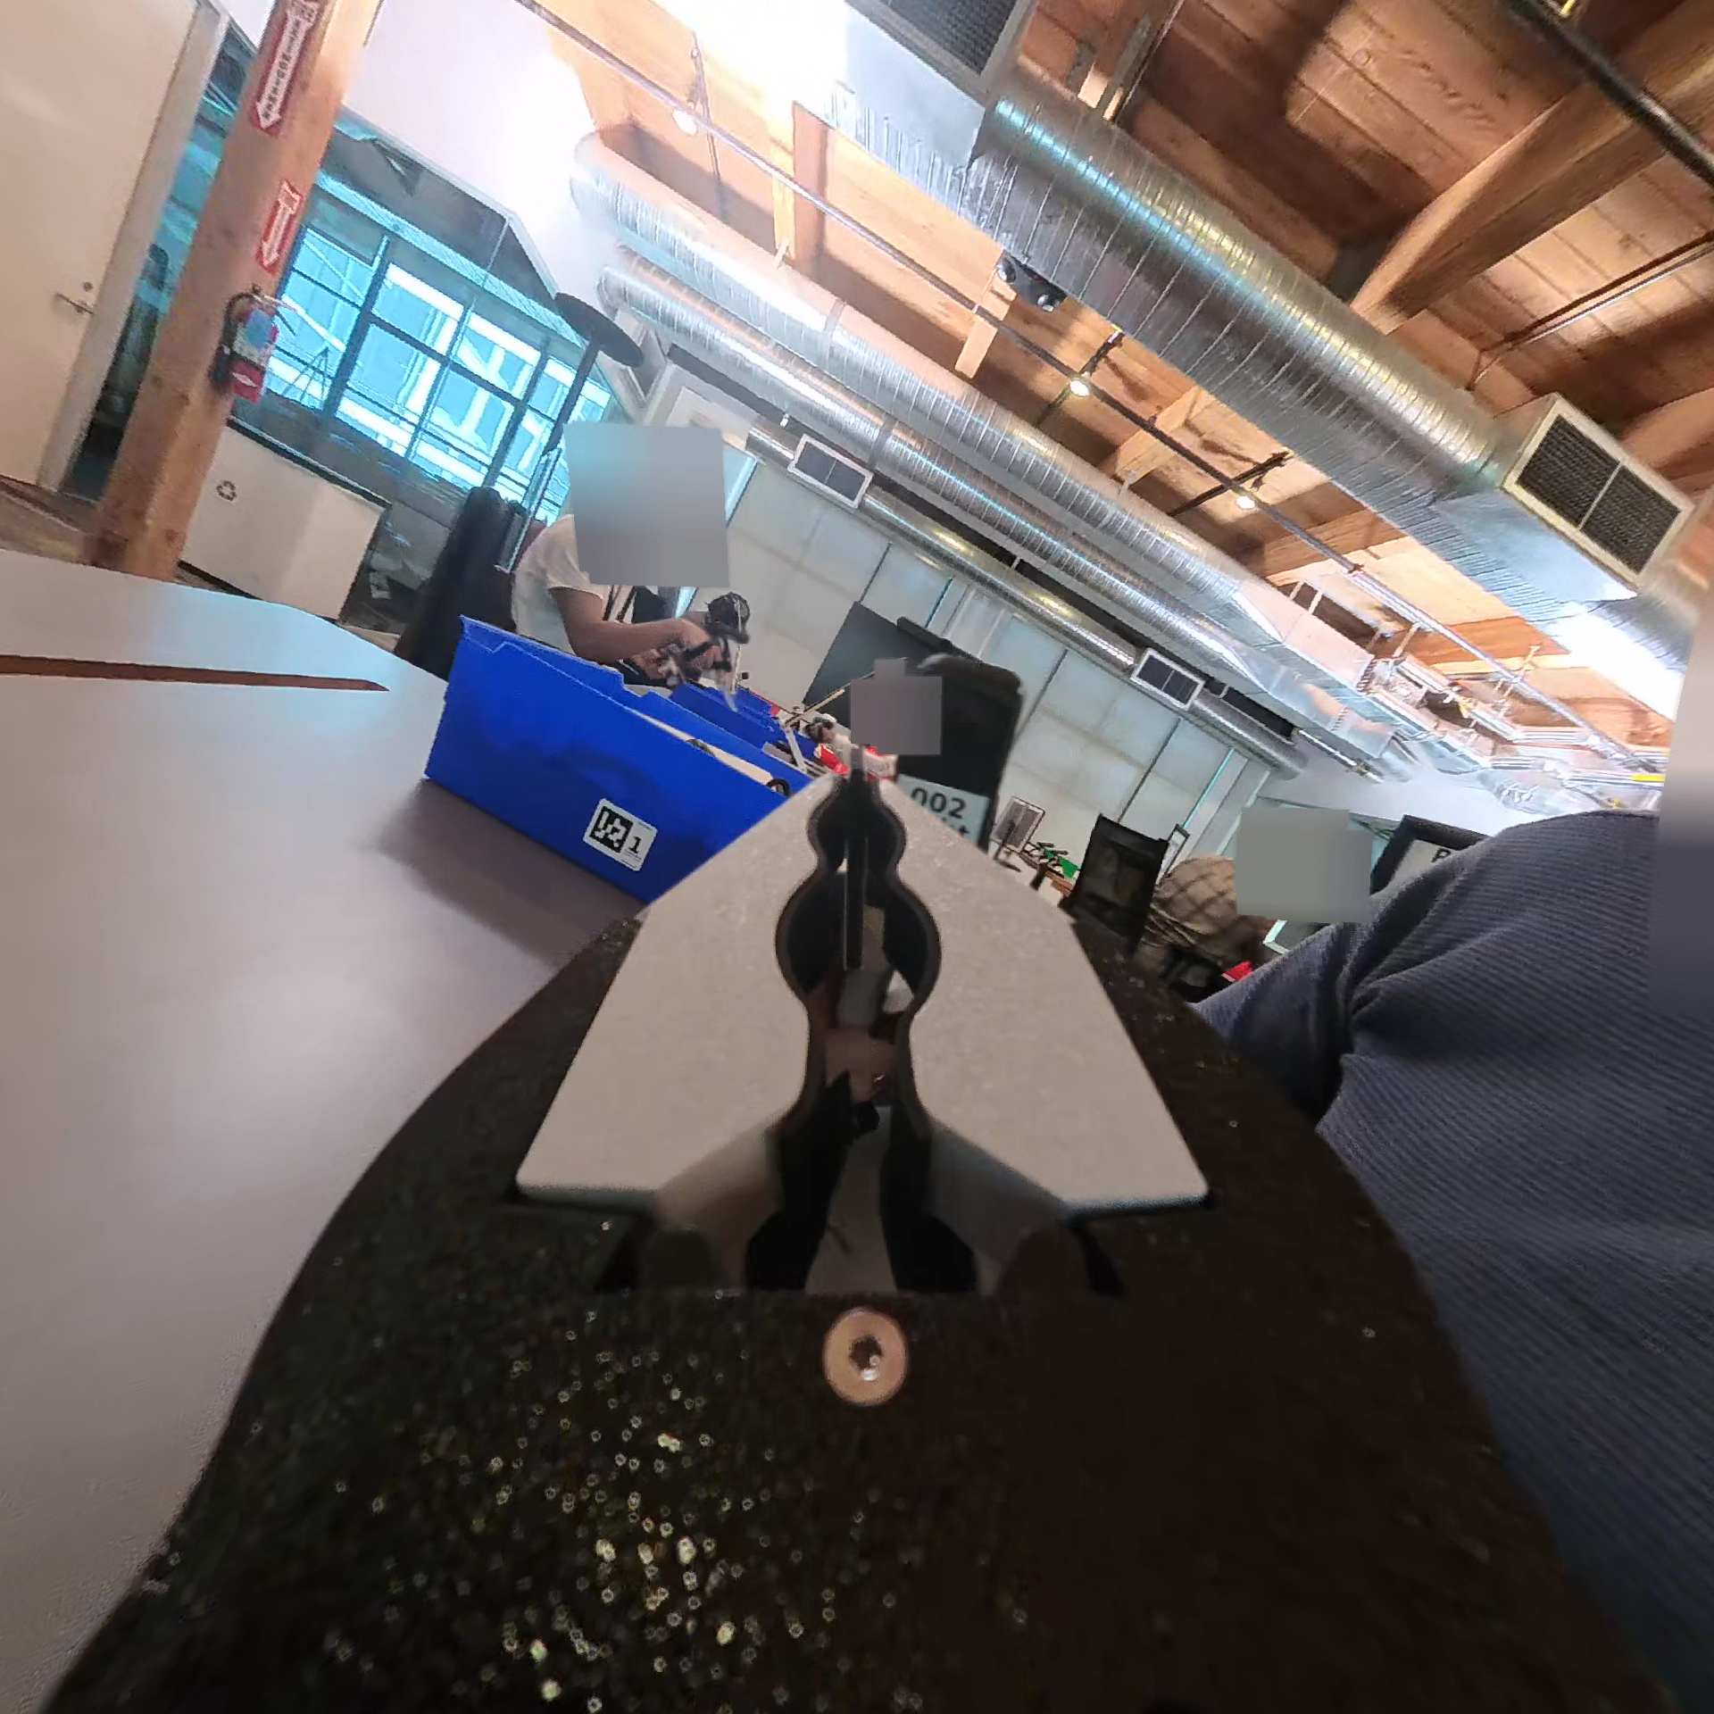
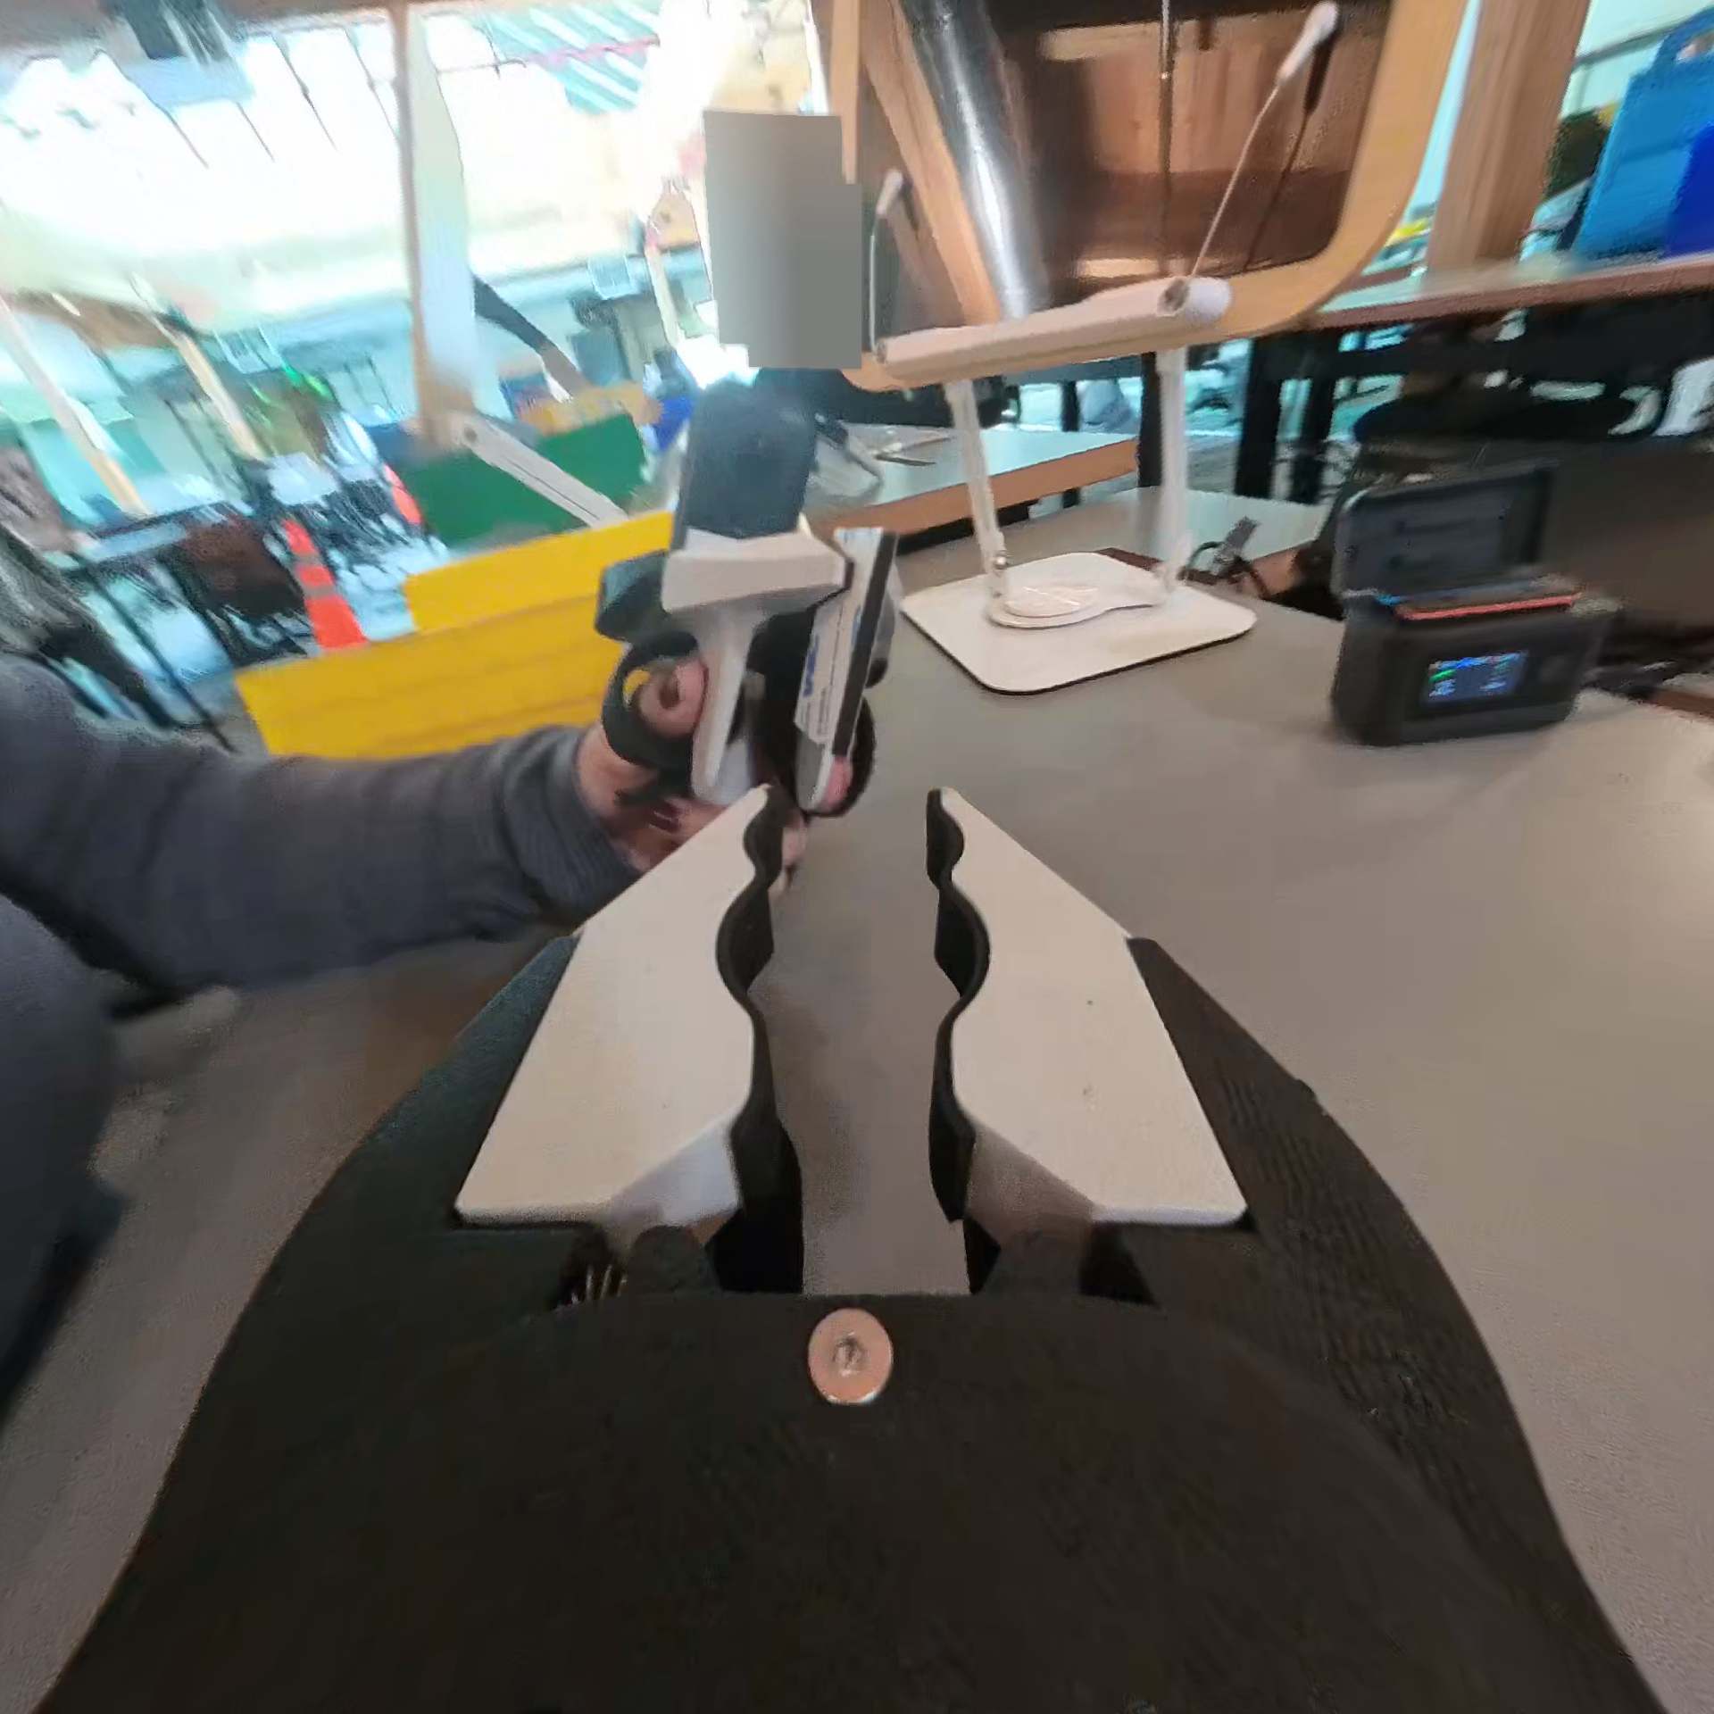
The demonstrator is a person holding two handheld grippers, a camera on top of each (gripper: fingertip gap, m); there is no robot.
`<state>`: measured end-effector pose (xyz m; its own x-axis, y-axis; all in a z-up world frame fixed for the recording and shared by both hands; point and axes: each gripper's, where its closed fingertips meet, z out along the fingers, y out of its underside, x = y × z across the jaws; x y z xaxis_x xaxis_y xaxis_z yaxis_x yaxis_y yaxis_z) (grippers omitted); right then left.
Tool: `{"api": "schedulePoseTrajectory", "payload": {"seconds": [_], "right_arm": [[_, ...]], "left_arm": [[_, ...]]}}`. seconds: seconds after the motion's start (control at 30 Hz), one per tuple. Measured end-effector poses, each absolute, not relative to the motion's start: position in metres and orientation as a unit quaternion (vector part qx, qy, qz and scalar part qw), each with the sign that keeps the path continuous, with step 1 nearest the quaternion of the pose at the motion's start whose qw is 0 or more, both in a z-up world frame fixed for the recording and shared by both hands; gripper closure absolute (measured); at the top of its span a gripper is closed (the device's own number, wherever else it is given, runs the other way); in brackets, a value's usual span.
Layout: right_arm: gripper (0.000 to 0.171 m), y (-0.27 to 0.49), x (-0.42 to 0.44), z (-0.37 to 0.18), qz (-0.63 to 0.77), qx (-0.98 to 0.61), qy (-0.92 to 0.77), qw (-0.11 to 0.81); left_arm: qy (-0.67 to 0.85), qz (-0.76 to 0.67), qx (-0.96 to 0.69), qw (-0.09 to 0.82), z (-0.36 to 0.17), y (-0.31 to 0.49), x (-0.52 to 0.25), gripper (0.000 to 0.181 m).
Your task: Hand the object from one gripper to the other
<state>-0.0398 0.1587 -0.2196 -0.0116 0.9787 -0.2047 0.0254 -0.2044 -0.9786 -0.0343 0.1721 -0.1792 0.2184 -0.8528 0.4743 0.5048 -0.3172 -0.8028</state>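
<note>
My left gripper (image 1: 853, 788) is shut on a thin flat card (image 1: 850, 890), which I see edge-on as a dark line between the pads. In the right wrist view the left gripper (image 2: 788, 649) is held up by a hand in a dark sleeve, with the white and blue card (image 2: 839, 668) clamped in it. My right gripper (image 2: 851, 807) is open and empty, low over the grey table (image 2: 1298, 974). Its fingertips sit just below and in front of the card, not touching it.
A blue bin (image 1: 556, 742) stands on the table (image 1: 185, 927) ahead of the left gripper; a blue-grey sleeve (image 1: 1530, 1159) fills the right side. A white stand (image 2: 1076, 612), a black power unit (image 2: 1456, 668) and yellow bins (image 2: 464, 649) lie beyond the right gripper. There is about 4 centimetres between the tips of the two grippers.
</note>
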Motion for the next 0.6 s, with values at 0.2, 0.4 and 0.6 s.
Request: {"api": "schedulePoseTrajectory", "payload": {"seconds": [0.2, 0.4, 0.6], "right_arm": [[0.169, 0.154, -0.035, -0.209, 0.611, -0.536, -0.427, 0.396], [0.171, 0.169, -0.026, -0.215, 0.535, -0.562, -0.466, 0.425], [0.171, 0.218, 0.003, -0.207, 0.132, -0.496, -0.559, 0.652]], "left_arm": [[0.171, -0.608, -0.541, 0.555, -0.180, 0.169, -0.029, 0.180], [0.183, -0.567, -0.596, 0.538, -0.198, 0.177, -0.030, 0.170], [0.160, -0.565, -0.658, 0.471, -0.214, 0.183, -0.023, 0.130]]}}
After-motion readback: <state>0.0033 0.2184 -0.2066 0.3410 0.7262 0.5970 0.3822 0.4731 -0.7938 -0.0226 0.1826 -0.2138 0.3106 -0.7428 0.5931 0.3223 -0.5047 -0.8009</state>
